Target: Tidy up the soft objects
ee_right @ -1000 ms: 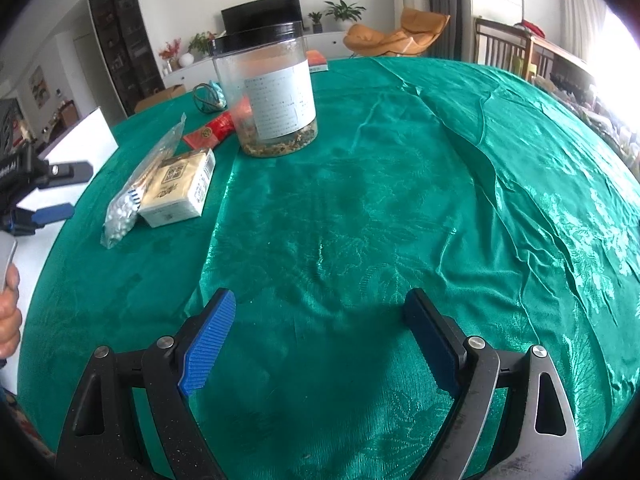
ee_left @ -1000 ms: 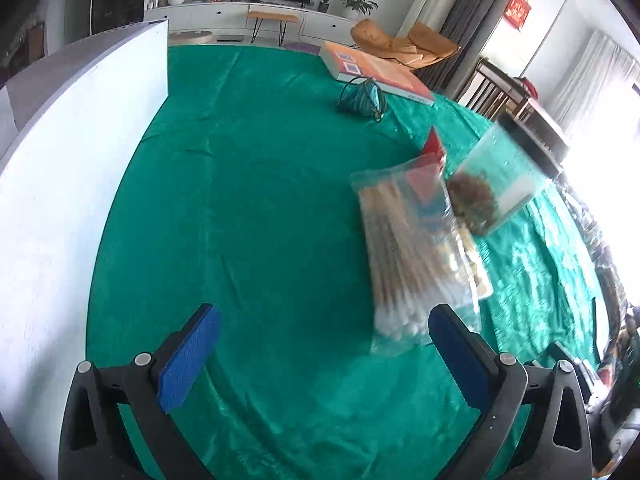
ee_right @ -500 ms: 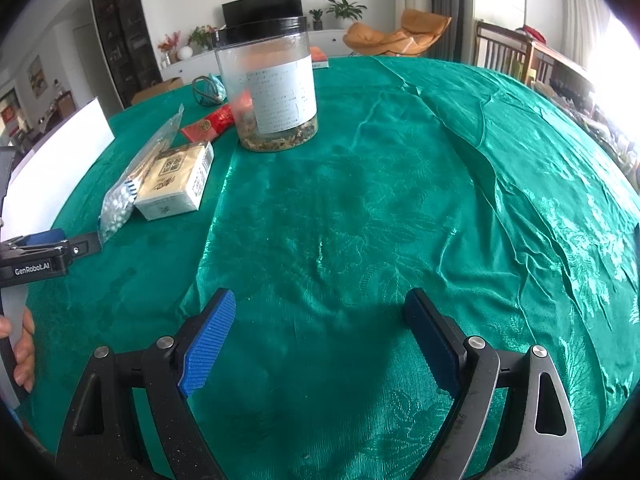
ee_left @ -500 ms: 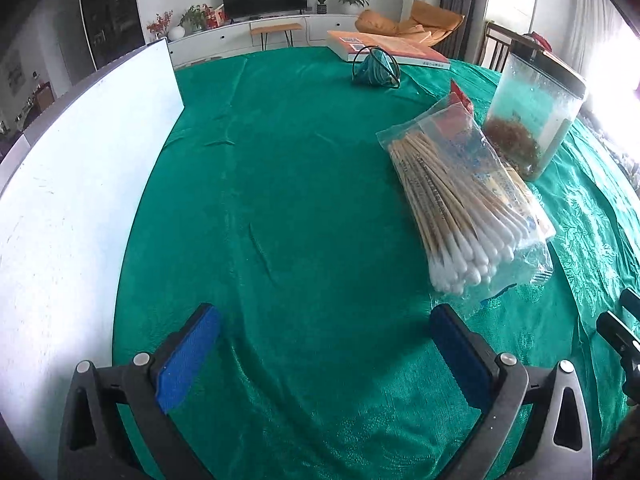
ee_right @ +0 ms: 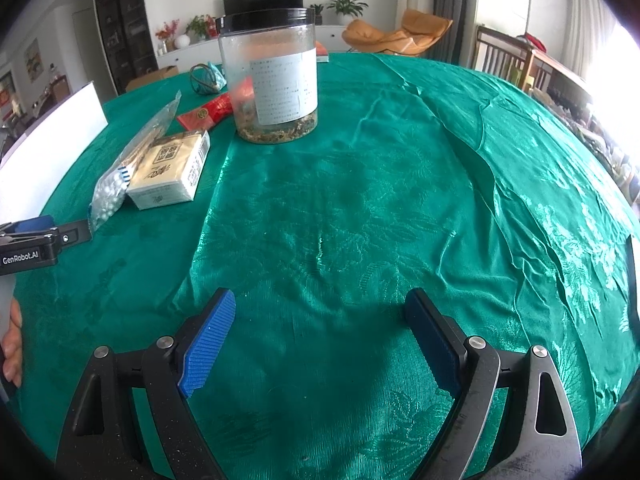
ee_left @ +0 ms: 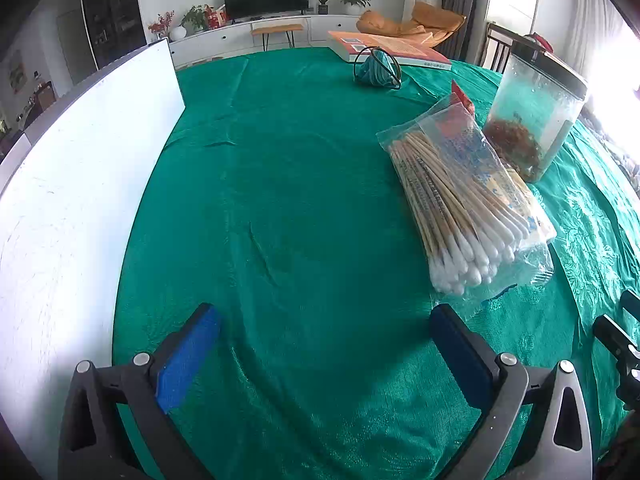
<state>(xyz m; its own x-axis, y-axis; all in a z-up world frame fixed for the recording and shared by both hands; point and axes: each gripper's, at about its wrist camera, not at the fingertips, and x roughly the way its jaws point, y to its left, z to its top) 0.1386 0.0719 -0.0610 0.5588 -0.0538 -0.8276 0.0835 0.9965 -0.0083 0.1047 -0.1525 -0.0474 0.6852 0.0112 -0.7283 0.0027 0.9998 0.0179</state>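
A clear bag of cotton swabs (ee_left: 468, 204) lies on the green tablecloth (ee_left: 288, 184), right of my left gripper (ee_left: 324, 344), which is open and empty just above the cloth. The bag also shows in the right wrist view (ee_right: 132, 160), leaning on a cream tissue pack (ee_right: 170, 170). A red packet (ee_right: 206, 112) lies behind them. My right gripper (ee_right: 320, 332) is open and empty over bare cloth. The left gripper's body (ee_right: 36, 244) shows at that view's left edge.
A clear jar with a black lid (ee_right: 272, 80) stands behind the tissue pack. A white board (ee_left: 80, 184) stands along the table's left side. A teal pouch (ee_left: 376, 68) and an orange book (ee_left: 388, 48) lie at the far edge.
The left gripper has swung level and nearer the swab bag, whose view went from tilted to upright. The right gripper has stayed in place. Both stay open.
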